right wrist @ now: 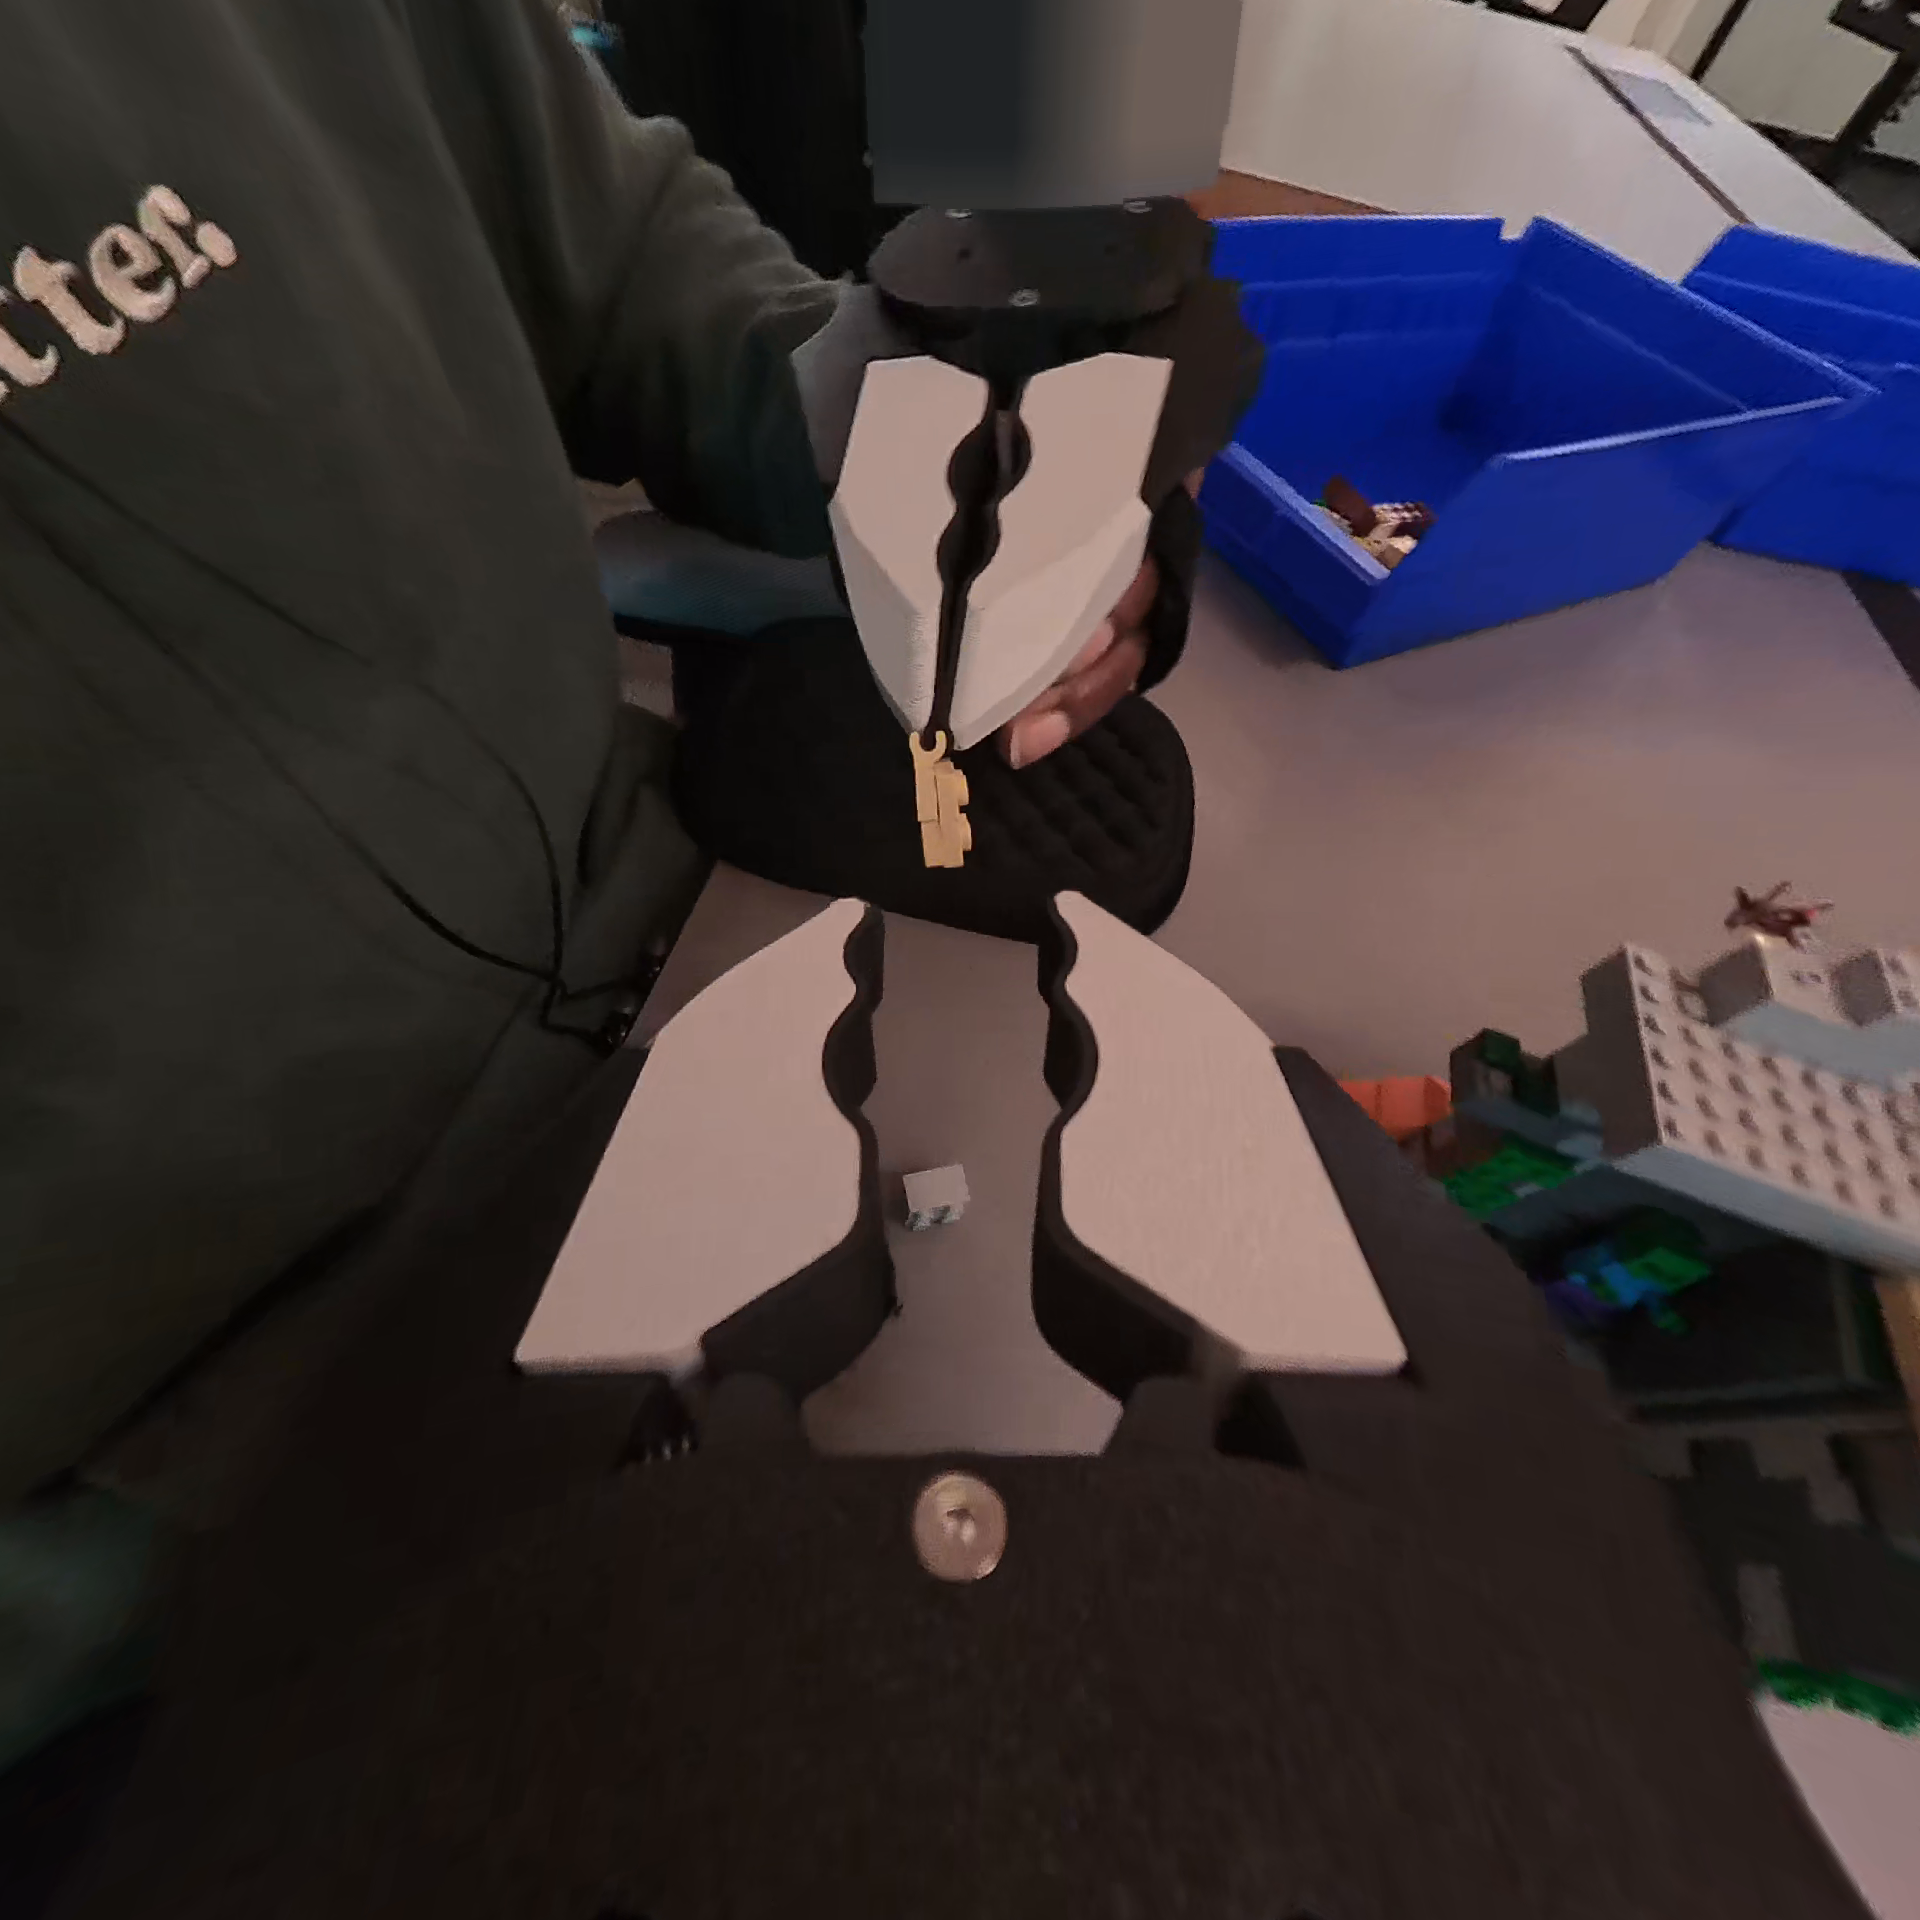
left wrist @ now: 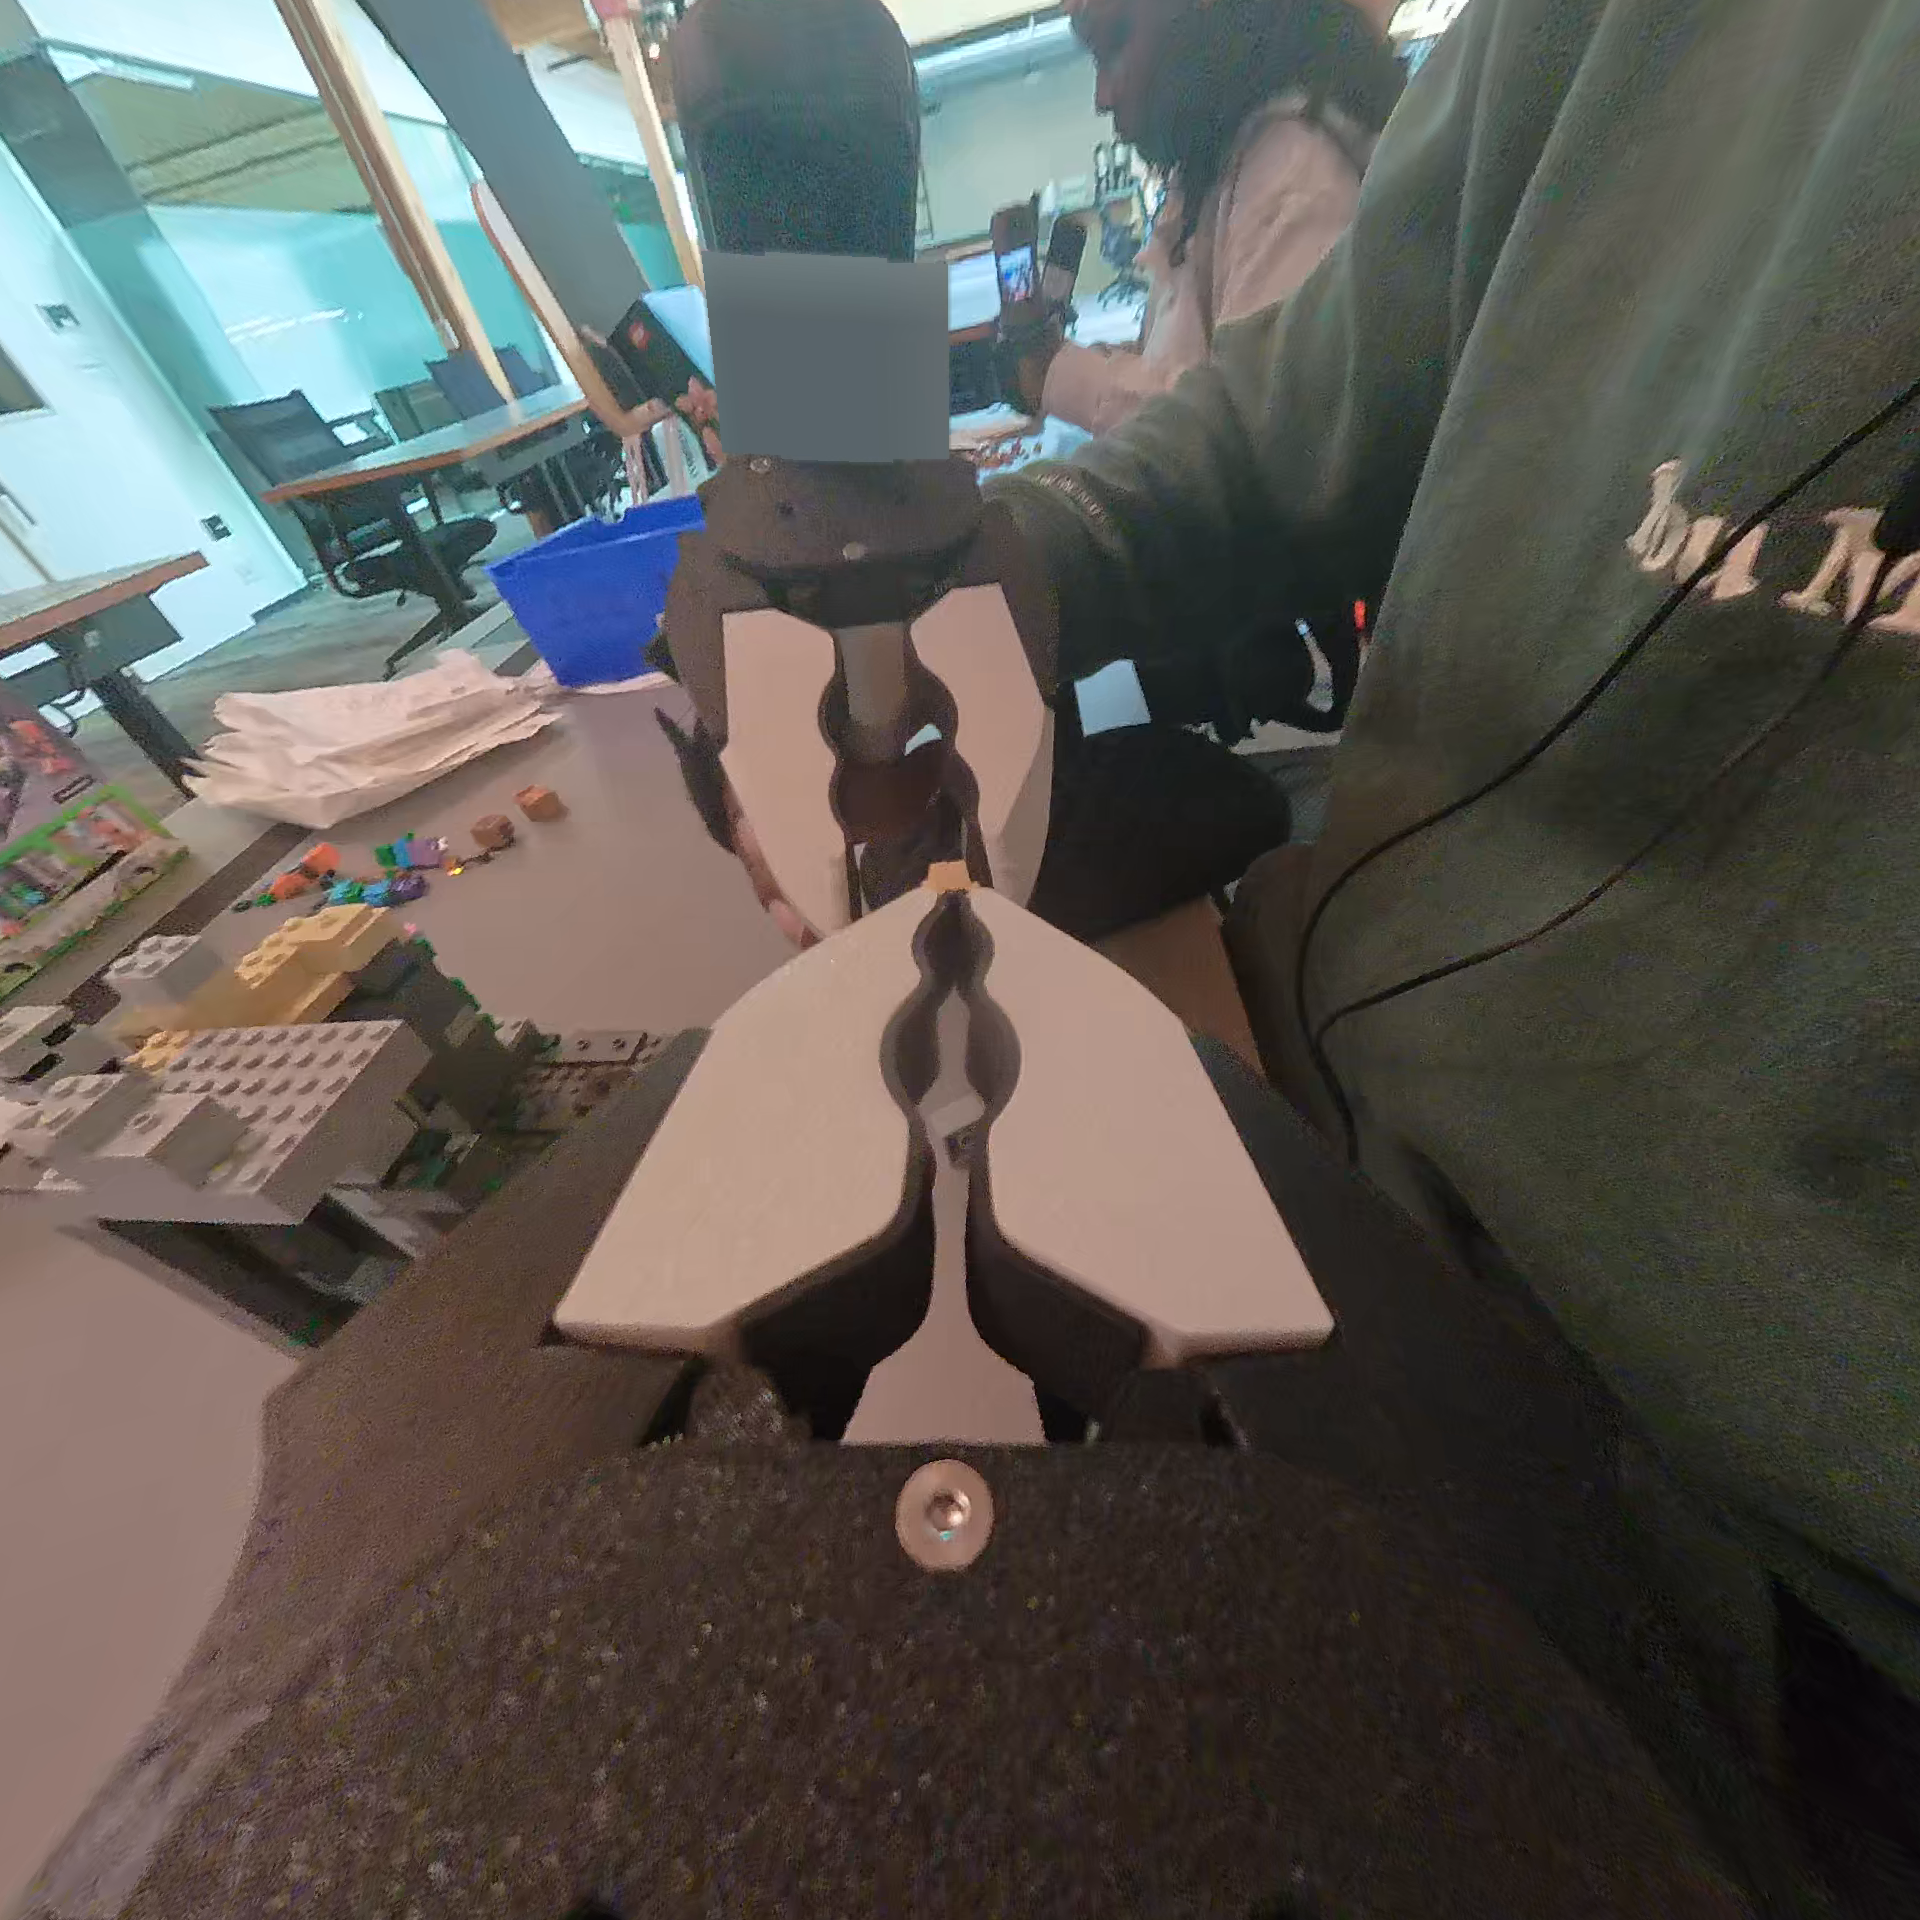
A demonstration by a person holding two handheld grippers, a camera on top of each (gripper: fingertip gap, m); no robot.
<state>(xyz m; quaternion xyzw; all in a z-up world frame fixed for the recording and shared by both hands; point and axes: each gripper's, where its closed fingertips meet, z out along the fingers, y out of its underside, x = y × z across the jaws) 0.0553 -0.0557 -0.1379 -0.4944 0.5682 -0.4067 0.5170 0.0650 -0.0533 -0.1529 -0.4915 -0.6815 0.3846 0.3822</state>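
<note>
My left gripper (left wrist: pixel 951 902) is shut on a small tan brick piece (left wrist: pixel 951 878) that sticks out past its tips. In the right wrist view the left gripper (right wrist: pixel 940 732) points down towards the camera, and the tan piece (right wrist: pixel 943 805) hangs from its tips. My right gripper (right wrist: pixel 964 914) is open and empty, just below and apart from the tan piece. It faces the left gripper in the left wrist view (left wrist: pixel 894 821). A tiny grey brick (right wrist: pixel 935 1195) lies on the grey table (right wrist: pixel 1455 779) between the right fingers.
A grey studded brick build (right wrist: pixel 1766 1091) stands to the right and also shows in the left wrist view (left wrist: pixel 260 1081). Blue bins (right wrist: pixel 1507 436) sit behind. Loose bricks (left wrist: pixel 395 862), white bags (left wrist: pixel 364 727) and a box (left wrist: pixel 62 862) lie nearby. A person's green sweatshirt (right wrist: pixel 260 623) is close. Both grippers' tips are close together, under 4 cm apart.
</note>
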